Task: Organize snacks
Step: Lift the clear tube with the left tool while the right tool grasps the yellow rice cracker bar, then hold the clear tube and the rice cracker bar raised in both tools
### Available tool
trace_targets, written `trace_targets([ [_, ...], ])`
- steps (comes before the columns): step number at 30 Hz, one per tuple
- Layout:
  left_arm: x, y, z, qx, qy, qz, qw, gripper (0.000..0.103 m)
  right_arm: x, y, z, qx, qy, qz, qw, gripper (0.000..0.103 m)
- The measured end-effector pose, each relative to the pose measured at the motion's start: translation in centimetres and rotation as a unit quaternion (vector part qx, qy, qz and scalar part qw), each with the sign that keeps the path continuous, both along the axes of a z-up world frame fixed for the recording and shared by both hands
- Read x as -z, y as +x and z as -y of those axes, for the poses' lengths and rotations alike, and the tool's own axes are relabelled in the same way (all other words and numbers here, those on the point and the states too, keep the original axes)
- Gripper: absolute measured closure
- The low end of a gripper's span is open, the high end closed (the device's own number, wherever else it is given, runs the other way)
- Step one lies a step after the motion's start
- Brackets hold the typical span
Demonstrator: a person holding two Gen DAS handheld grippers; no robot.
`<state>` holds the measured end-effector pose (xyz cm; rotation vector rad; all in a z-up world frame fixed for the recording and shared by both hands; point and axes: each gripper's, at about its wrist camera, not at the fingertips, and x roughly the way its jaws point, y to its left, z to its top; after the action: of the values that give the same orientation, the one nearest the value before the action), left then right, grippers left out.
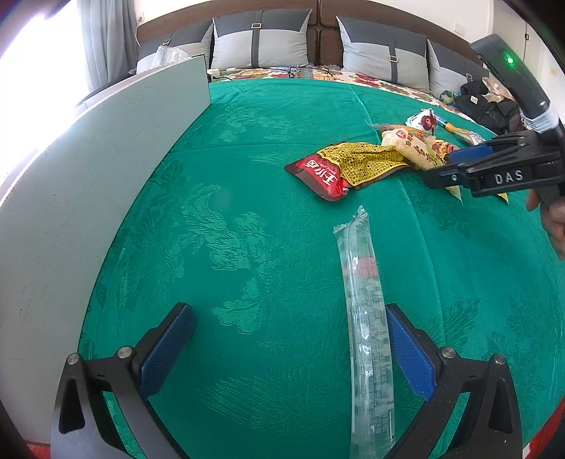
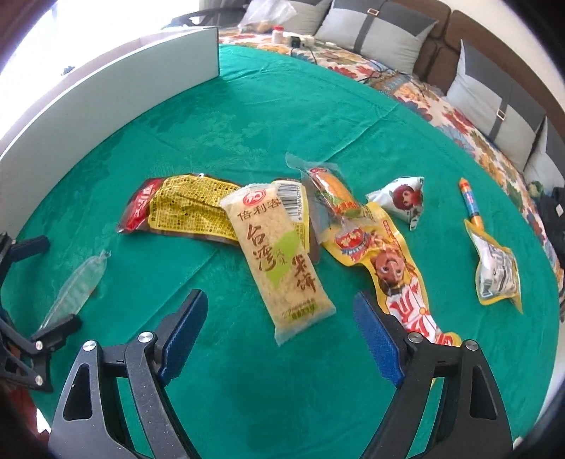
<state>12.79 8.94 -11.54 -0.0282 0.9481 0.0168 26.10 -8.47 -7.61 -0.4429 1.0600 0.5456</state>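
Room: bedroom, with grey two-tone pillows [image 1: 259, 39] along a brown headboard [image 1: 319, 33] at the far side and a curtain [image 1: 106, 39] far left by a bright window.
Surface: green patterned cloth [image 1: 247, 212] spread over a floral bedspread [image 2: 455, 120].
Box: white box wall [image 1: 88, 176] standing along the left edge of the cloth.
Left gripper [image 1: 289, 353]: mine, jaws wide, nothing gripped; the clear long packet [image 1: 367, 328] lies on the cloth just inside my right finger.
Right gripper [image 2: 279, 339]: mine, jaws apart and empty, hanging over the near end of the rice cracker pack [image 2: 279, 254].
Snacks: pile right of centre, with a red and yellow pouch [image 2: 176, 208] at its left and a yellow cartoon pouch [image 2: 388, 268] at its right.
Outliers: small white cartoon bag [image 2: 402, 201], orange tube [image 2: 469, 201] and yellow-edged pouch [image 2: 498, 275], far right, apart from the pile.
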Motion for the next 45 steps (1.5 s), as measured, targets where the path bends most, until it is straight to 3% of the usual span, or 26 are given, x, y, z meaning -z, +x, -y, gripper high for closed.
trace_targets([
  [1, 0.0, 0.0, 0.0, 0.0, 0.0, 0.0, 1.0, 0.0, 0.2, 0.6, -0.1, 0.005, -0.003, -0.01, 1.0, 0.043],
  [2, 0.0, 0.0, 0.0, 0.0, 0.0, 0.0, 1.0, 0.0, 0.5, 1.1, -0.1, 0.01, -0.005, -0.025, 1.0, 0.061],
  [4, 0.0, 0.0, 0.1, 0.001, -0.001, 0.0, 1.0, 0.0, 0.6, 1.2, 0.2, 0.013, 0.0, -0.034, 0.999, 0.059],
  [6, -0.1, 0.0, 0.1, 0.001, 0.0, 0.0, 1.0, 0.0, 0.4, 0.9, 0.7, 0.019, 0.005, -0.042, 0.999, 0.068],
  [12, 0.0, 0.0, 0.0, 0.001, -0.001, 0.0, 1.0, 0.0, 0.0, -2.5, 5.3, 0.097, 0.046, -0.095, 0.99, 0.069],
  [16, 0.0, 0.0, 0.0, 0.001, -0.001, 0.0, 1.0, 0.0, -0.7, -6.3, 10.7, 0.2, 0.069, -0.129, 0.969, 0.069],
  [18, 0.0, 0.0, 0.1, 0.001, -0.001, 0.0, 1.0, 0.0, -1.4, -8.4, 13.0, 0.232, 0.068, -0.122, 0.963, 0.07],
  [21, 0.0, 0.0, 0.1, 0.001, -0.001, 0.0, 1.0, 0.0, -2.3, -11.1, 14.7, 0.246, 0.056, -0.091, 0.963, 0.07],
  [23, 0.0, 0.0, 0.0, 0.001, -0.001, 0.0, 1.0, 0.0, -2.4, -12.4, 14.5, 0.233, 0.069, -0.08, 0.967, 0.062],
  [24, 0.0, -0.1, 0.0, 0.001, -0.001, 0.001, 1.0, 0.0, -2.1, -13.0, 14.3, 0.224, 0.082, -0.08, 0.968, 0.045],
  [26, 0.0, -0.1, 0.1, 0.001, -0.001, 0.001, 1.0, 0.0, -1.9, -13.8, 13.5, 0.208, 0.09, -0.06, 0.972, 0.031],
  [32, -0.1, -0.1, 0.1, 0.002, -0.001, 0.002, 1.0, 0.0, 0.2, -14.2, 12.2, 0.166, 0.021, 0.007, 0.986, 0.032],
  [41, -0.1, -0.1, 0.1, 0.002, -0.001, 0.002, 1.0, 0.0, 1.1, -14.1, 14.6, 0.159, 0.076, 0.052, 0.983, 0.009],
  [45, -0.1, 0.0, 0.1, 0.002, -0.001, 0.002, 1.0, 0.0, 1.4, -14.1, 14.7, 0.157, 0.084, 0.067, 0.982, 0.008],
])
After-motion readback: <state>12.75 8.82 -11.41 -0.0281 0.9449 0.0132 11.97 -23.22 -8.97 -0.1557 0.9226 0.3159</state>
